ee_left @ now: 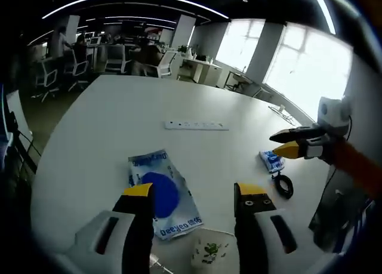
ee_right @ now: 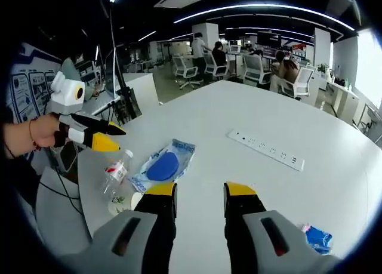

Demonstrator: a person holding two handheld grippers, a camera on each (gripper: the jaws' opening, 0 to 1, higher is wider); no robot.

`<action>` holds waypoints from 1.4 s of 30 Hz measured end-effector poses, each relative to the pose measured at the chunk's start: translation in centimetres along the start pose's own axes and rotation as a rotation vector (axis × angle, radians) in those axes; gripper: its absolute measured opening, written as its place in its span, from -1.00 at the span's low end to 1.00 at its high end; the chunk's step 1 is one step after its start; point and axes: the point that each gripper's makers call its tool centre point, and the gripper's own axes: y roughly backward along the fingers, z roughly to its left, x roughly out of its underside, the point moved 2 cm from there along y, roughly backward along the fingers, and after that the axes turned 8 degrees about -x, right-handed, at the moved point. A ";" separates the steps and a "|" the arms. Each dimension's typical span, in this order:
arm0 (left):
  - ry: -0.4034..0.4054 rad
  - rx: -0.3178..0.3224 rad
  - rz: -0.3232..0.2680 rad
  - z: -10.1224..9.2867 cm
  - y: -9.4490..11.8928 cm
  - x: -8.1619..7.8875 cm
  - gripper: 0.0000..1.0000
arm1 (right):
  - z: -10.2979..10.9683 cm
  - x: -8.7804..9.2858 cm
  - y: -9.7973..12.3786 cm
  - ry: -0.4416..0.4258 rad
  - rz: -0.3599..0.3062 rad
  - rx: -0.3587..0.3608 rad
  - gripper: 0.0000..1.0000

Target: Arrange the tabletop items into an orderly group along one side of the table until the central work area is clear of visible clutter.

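Note:
A clear packet with a blue disc inside lies flat on the white table, just beyond my left gripper, which is open above it with nothing between the jaws. A white patterned cup sits below the jaws. In the right gripper view the same packet lies beside a small clear bottle and the cup. My right gripper stands open and holds nothing. The left gripper, held by a hand, hovers over the bottle.
A white power strip lies mid-table, also seen as the power strip. A small blue packet and a black cable loop sit near the right gripper. Office chairs and desks stand beyond the table.

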 end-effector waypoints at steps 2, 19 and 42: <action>0.005 -0.004 -0.002 0.5 0.1 0.0 0.06 | 0.5 0.1 -0.4 -0.008 0.002 -0.006 -0.41; 0.000 0.001 0.004 3.2 1.0 0.2 0.05 | 4.3 2.1 -3.6 -0.119 0.022 -0.044 -0.43; -0.025 0.045 0.036 6.9 0.0 0.9 0.03 | 6.2 6.1 -9.4 -0.567 0.038 -0.045 -0.53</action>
